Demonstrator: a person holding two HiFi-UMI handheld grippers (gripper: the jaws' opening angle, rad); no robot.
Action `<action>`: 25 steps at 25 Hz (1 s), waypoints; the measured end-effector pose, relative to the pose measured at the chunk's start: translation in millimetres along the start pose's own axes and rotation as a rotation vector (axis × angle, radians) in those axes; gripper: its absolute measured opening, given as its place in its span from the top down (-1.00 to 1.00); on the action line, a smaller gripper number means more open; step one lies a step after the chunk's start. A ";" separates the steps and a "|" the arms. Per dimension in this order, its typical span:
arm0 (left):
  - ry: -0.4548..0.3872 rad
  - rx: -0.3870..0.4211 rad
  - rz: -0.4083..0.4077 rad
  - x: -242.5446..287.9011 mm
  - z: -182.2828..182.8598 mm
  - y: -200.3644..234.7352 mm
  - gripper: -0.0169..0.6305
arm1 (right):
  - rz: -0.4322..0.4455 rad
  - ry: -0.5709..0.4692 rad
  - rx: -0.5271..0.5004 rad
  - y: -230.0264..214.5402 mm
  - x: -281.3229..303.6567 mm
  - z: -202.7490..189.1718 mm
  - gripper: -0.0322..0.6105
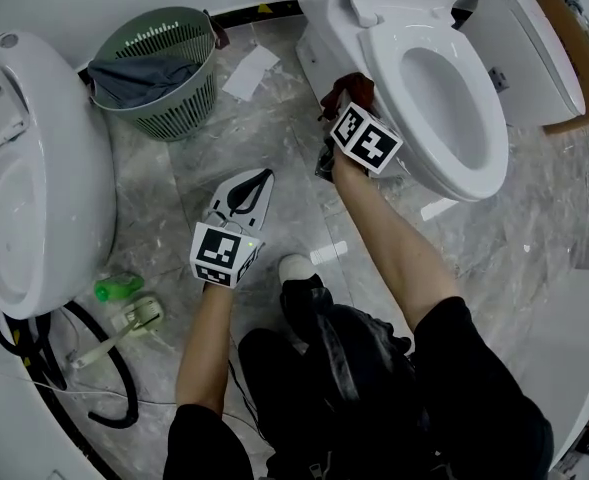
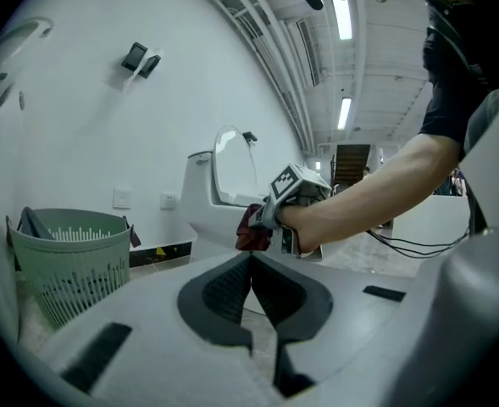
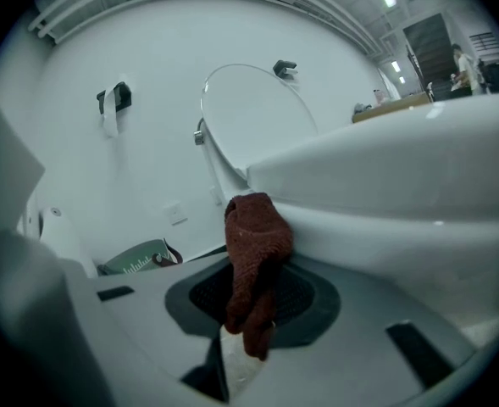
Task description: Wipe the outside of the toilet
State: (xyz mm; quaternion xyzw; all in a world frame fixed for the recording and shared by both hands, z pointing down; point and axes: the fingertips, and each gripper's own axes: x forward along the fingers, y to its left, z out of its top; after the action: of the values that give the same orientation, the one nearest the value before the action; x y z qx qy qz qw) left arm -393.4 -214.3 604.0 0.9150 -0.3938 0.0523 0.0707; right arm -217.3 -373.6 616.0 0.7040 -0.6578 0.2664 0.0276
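Evidently mid-wipe, the right gripper [image 3: 247, 316] clamps a dark red woolly cloth [image 3: 254, 244] against the white ceramic toilet's [image 3: 393, 227] outside, due a sweep along it; the left gripper [image 2: 251, 271] idles, jaws together.

Head view overhead, steeply down; left gripper view low, farther back; right gripper view close against the toilet [image 3: 401, 197], which all share.

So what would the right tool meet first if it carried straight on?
The toilet bowl, on its outer wall: the red cloth clamped in the right tool looks already pressed against it, just under the rim.
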 end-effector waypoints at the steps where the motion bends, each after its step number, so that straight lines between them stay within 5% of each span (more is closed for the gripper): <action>1: -0.001 0.003 -0.001 -0.6 1.3 -4.2 0.92 | 0.005 -0.003 0.004 -3.8 -6.2 -2.0 0.64; 25: 0.016 0.070 -0.091 13.8 13.3 -87.0 0.92 | 0.109 -0.018 0.045 -119.9 -157.5 -21.6 0.65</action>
State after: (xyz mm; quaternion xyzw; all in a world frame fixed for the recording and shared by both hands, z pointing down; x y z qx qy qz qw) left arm -320.0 -167.2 585.4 0.9334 -0.3492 0.0702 0.0440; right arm -110.7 -205.7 607.0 0.6698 -0.6894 0.2757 -0.0087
